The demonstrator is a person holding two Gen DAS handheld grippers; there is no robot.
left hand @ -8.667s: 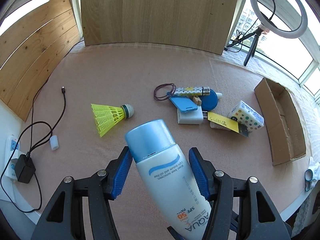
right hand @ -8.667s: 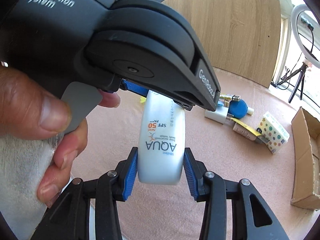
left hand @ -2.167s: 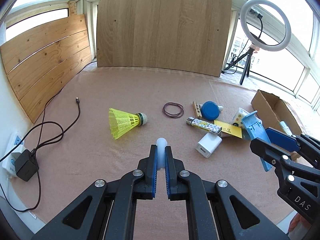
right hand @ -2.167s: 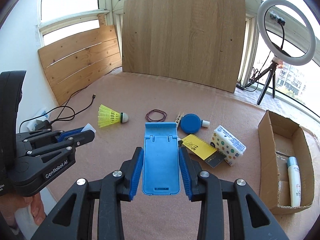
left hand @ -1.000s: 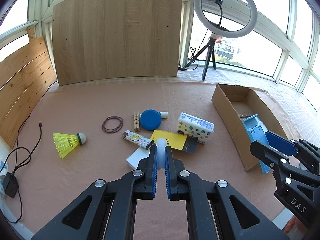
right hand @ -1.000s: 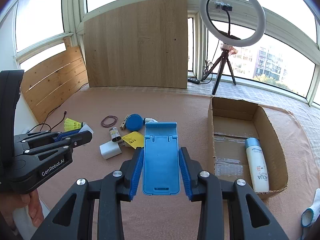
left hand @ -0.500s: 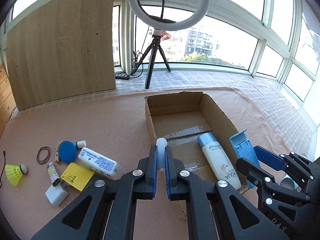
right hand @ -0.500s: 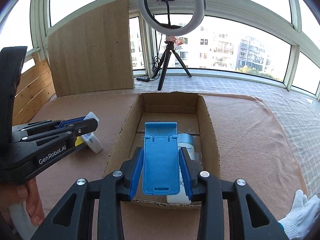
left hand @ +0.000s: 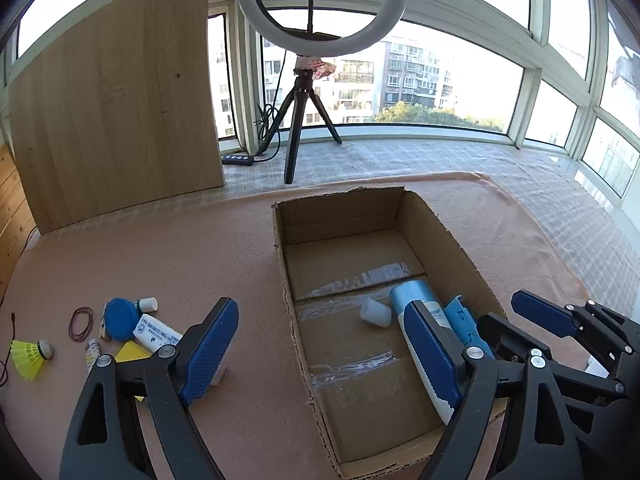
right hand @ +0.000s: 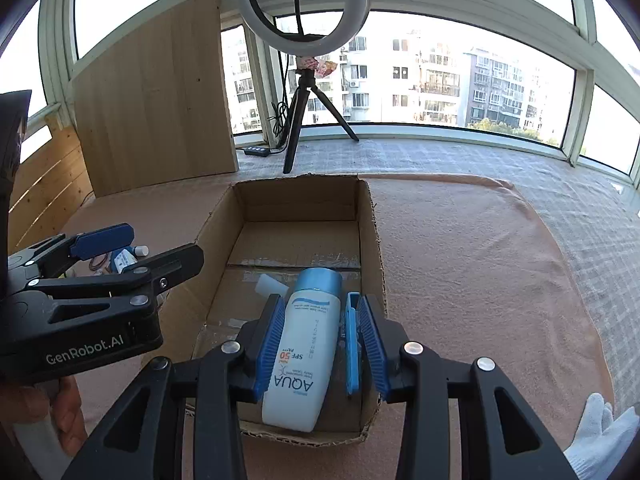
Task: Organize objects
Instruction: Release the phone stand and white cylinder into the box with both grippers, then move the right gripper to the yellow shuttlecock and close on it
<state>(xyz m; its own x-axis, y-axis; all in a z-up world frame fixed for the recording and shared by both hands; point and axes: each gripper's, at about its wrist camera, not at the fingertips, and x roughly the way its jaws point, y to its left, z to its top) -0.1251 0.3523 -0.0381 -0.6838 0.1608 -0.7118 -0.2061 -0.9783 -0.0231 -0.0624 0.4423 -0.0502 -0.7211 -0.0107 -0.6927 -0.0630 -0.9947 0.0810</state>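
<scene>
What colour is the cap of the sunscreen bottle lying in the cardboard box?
Light blue, on a white sunscreen bottle; clearest in the right wrist view.

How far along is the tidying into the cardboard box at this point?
Done: the sunscreen bottle, the small white cap and the blue phone stand lie in the cardboard box. In hand: nothing; the left hand-held gripper is opening its jaws with nothing between them, and the right hand-held gripper looks open above the stand. Left on the mat: shuttlecock, rubber band, blue round case, tissue pack, yellow card.
</scene>
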